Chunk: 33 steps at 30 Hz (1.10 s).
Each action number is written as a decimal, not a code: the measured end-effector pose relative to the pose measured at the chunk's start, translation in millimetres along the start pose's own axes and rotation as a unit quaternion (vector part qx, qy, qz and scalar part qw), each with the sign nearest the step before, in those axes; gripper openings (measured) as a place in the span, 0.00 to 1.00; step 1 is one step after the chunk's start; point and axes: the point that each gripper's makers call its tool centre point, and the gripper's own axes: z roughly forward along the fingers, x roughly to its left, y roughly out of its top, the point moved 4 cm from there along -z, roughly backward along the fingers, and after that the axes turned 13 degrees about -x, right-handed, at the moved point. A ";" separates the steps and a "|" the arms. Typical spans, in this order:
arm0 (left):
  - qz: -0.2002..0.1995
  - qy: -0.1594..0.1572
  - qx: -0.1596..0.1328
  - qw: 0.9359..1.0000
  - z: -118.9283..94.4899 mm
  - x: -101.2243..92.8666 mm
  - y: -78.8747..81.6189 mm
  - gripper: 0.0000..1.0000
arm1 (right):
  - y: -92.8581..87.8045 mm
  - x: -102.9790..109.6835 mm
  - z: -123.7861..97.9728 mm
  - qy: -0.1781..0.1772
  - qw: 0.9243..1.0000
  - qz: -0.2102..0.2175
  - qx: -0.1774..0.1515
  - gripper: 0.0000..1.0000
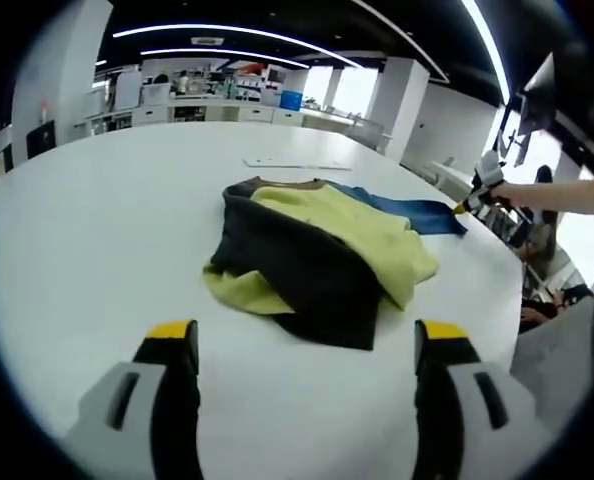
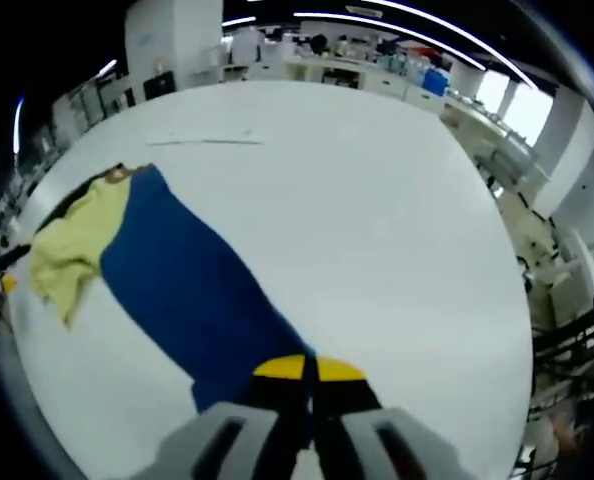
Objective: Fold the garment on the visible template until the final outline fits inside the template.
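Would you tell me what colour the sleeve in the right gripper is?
Blue; the sleeve shows best in the right gripper view, pinched by the right gripper.

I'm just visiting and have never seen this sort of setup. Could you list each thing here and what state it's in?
Garment: partly folded and rumpled on the white table, its blue part stretched out flat.
Left gripper: open, holding nothing, short of the garment.
Right gripper: shut on the garment's blue end.
Thin flat sheet: lying flat on the table beyond the garment, untouched.
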 end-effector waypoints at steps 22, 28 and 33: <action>-0.004 0.000 -0.005 1.000 -2.1 -0.8 -1.5 0.86 | -18.2 -0.2 -26.8 0.006 0.998 0.045 -0.039 0.41; -0.005 -0.004 -0.006 1.000 -0.8 -4.1 -0.8 0.86 | -31.4 4.5 -37.1 0.004 0.999 0.043 -0.031 0.40; -0.005 -0.006 -0.005 1.000 -0.6 -6.1 -1.8 0.87 | -38.3 5.2 -36.6 0.009 0.999 0.043 -0.021 0.37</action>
